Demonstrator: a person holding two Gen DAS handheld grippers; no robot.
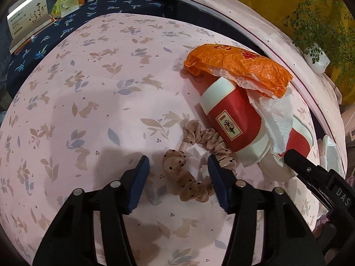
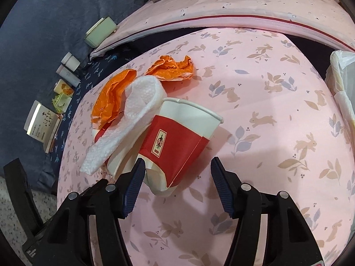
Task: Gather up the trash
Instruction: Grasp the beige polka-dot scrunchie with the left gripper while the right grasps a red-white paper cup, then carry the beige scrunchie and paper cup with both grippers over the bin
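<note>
A crushed red and white paper cup (image 1: 230, 115) (image 2: 177, 141) lies on its side on the pink rabbit-print bedsheet (image 1: 99, 110). A white paper towel (image 1: 277, 119) (image 2: 133, 119) and a crumpled orange wrapper (image 1: 239, 66) (image 2: 113, 97) are draped over it. A second orange scrap (image 2: 173, 67) lies behind. My left gripper (image 1: 178, 161) is open, straddling a beige dotted scrunchie (image 1: 190, 190) that lies just in front of the cup. My right gripper (image 2: 178, 161) is open around the cup's base, its left finger (image 2: 133, 181) against the cup and the right one apart.
A book (image 1: 26, 17), small boxes and bottles (image 2: 68, 66) sit on dark blue cloth at the bed's left side. A pink pillow (image 2: 221, 4) lies at the back, with a potted plant (image 1: 315, 53) beyond it. A white plastic bag (image 2: 341, 77) is at the right edge.
</note>
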